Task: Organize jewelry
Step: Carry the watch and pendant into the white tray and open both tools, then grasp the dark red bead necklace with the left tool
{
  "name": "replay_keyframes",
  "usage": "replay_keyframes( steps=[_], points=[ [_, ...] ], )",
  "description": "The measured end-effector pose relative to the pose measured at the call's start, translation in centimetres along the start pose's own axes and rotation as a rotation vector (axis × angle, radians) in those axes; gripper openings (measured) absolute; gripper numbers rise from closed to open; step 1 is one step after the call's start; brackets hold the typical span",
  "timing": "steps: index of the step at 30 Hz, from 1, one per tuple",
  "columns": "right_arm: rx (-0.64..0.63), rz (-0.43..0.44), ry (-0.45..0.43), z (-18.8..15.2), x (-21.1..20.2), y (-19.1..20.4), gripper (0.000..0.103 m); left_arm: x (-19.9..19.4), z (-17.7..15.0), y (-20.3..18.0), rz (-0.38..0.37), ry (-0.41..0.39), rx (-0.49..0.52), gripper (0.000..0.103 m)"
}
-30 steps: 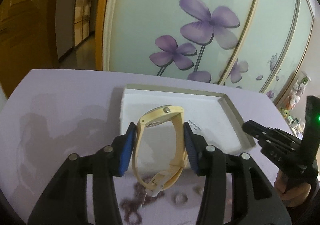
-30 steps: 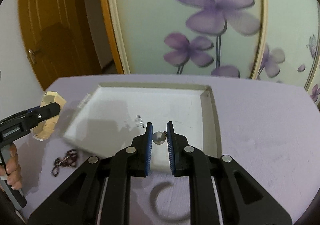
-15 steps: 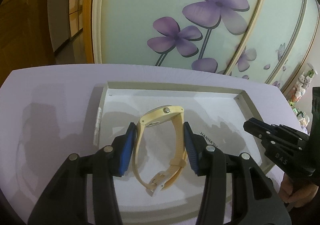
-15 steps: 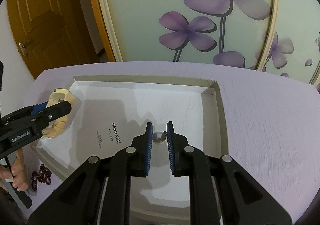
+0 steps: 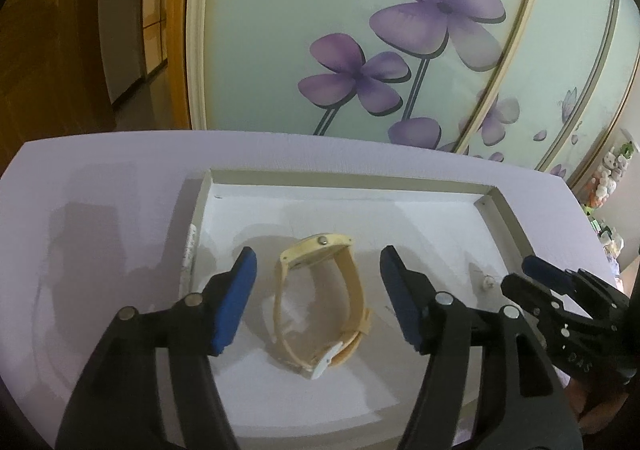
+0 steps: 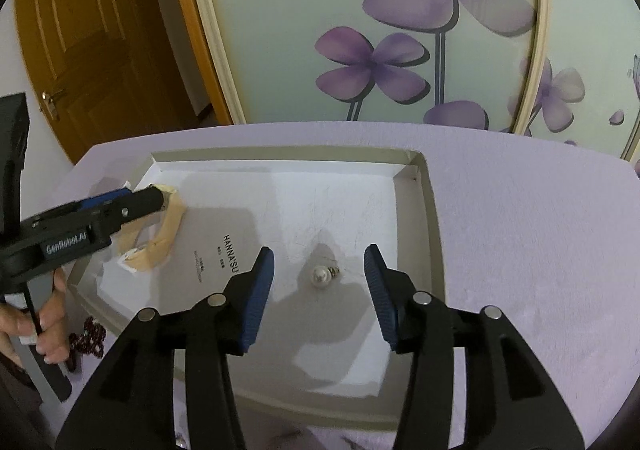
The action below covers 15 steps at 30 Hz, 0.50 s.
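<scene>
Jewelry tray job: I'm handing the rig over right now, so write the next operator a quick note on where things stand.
Left gripper: open, just released the yellow watch, which lies in the white tray.
Right gripper: open, just let go of the pearl earring, also lying in the tray.
Done: watch and earring placed.
Left: dark red beaded bracelet lies on the purple table outside the tray's left edge.

Cream-yellow wristwatch [image 5: 320, 302]: strap buckled in a loop, standing on edge, frame centre, inside white tray [image 5: 400, 202]. Pearl earring [image 6: 322, 275]: lying centre, same tray.
</scene>
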State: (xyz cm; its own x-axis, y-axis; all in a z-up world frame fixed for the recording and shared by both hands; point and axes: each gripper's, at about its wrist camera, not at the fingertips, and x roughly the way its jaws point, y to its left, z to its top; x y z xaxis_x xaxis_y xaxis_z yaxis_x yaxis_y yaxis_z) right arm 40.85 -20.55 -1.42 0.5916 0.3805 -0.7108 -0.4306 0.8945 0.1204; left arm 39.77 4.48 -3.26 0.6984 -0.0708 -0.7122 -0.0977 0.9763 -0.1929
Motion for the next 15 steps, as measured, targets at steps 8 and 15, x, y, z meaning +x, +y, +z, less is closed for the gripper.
replay_keyframes(
  steps=[8,15],
  points=[
    [0.025,0.016,-0.041,-2.1,-4.3,-0.6,0.051,-5.2,-1.5,1.1,0.017,-0.056,0.004,0.079],
    [0.026,0.020,-0.103,-5.2,-9.6,-0.3,0.055,-9.9,-5.8,2.7,0.046,-0.063,0.012,0.083]
  ],
)
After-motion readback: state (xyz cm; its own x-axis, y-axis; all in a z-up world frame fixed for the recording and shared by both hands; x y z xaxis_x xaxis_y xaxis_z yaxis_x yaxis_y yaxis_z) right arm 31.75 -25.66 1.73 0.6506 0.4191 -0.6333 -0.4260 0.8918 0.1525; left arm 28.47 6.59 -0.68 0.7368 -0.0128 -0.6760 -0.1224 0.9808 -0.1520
